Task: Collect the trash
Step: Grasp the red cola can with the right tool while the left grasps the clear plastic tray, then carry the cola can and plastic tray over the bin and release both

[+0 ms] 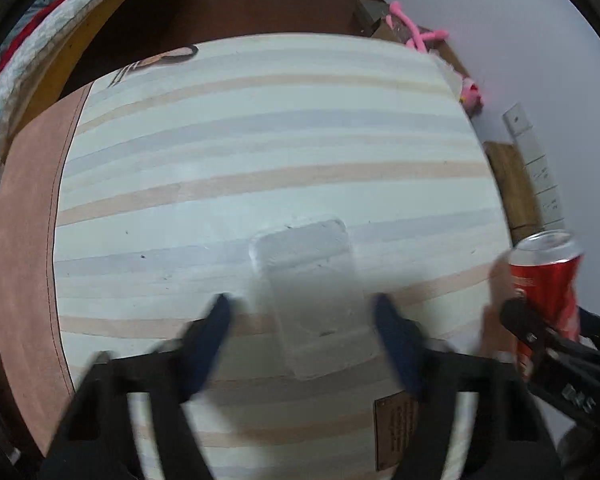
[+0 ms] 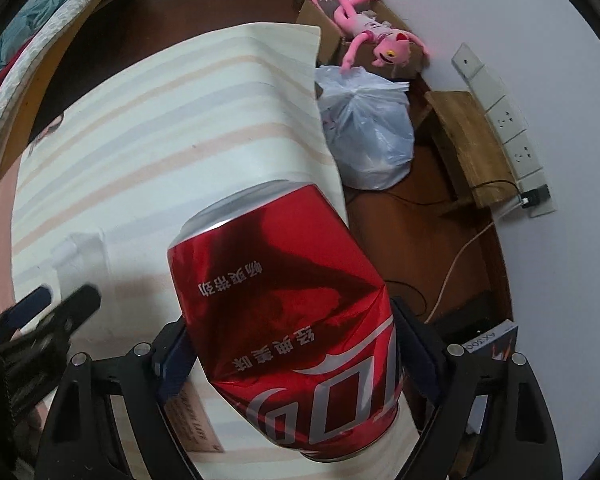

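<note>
Below, a clear plastic tray (image 1: 308, 296) lay lengthwise toward twelve o'clock between my left jaws, not visibly gripped; my right jaws clamped the dented red can (image 2: 288, 308) at three o'clock.

One red can (image 2: 284, 312); one clear plastic tray (image 1: 310, 300); one white bag (image 2: 366, 128); one pink plush toy (image 2: 364, 36).

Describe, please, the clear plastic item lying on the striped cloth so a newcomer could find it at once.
Start from the striped tablecloth. Between the left tool's two blue fingers lies a clear plastic tray, rectangular with rounded corners. Unlike the dented red can clamped in the right tool, it is see-through and colourless.
</note>
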{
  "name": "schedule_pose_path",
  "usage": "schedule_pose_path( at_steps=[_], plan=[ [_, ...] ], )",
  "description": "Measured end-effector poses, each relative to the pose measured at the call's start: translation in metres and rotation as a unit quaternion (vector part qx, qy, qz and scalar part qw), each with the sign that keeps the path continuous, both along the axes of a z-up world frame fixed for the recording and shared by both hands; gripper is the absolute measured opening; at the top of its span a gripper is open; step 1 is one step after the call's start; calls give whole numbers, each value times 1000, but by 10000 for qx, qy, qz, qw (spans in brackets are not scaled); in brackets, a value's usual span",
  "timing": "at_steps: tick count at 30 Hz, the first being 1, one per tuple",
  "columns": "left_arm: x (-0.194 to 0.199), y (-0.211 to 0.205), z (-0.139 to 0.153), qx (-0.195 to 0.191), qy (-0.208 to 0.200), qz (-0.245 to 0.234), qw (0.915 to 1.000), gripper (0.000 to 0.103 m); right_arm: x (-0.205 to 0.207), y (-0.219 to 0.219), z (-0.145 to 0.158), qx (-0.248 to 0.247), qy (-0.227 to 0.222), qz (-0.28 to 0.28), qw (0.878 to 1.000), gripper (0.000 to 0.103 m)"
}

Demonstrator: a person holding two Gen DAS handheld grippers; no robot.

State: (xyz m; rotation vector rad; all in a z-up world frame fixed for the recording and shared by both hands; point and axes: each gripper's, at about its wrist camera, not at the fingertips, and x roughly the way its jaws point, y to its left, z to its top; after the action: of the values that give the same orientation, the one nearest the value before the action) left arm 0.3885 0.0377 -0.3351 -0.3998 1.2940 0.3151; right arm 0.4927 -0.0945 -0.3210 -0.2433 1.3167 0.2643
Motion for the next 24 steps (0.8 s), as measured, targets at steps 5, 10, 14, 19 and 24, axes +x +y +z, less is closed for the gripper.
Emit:
schedule_pose_path(
  at_steps=[5, 10, 14, 19, 24],
  plan=[
    [-5, -7, 12, 254, -208, 103, 9994, 45, -8, -8, -2, 134, -9, -51, 9999, 88],
    [-33, 10, 44, 561, -603, 272, 9962, 45, -29, -6, 12, 391, -125, 70, 9991, 87],
    [-80, 19, 81, 876, -983, 414, 9904, 45, -56, 0, 31, 638, -271, 305, 9971, 86],
    [-141, 26, 129, 1332, -1334, 459, 9810, 45, -111, 17, 64, 1112, -384, 705, 9905, 86],
    [-224, 46, 170, 1470, -1619, 673, 9735, 45, -179, 40, 101, 1682, -418, 1207, 9774, 86]
  ],
)
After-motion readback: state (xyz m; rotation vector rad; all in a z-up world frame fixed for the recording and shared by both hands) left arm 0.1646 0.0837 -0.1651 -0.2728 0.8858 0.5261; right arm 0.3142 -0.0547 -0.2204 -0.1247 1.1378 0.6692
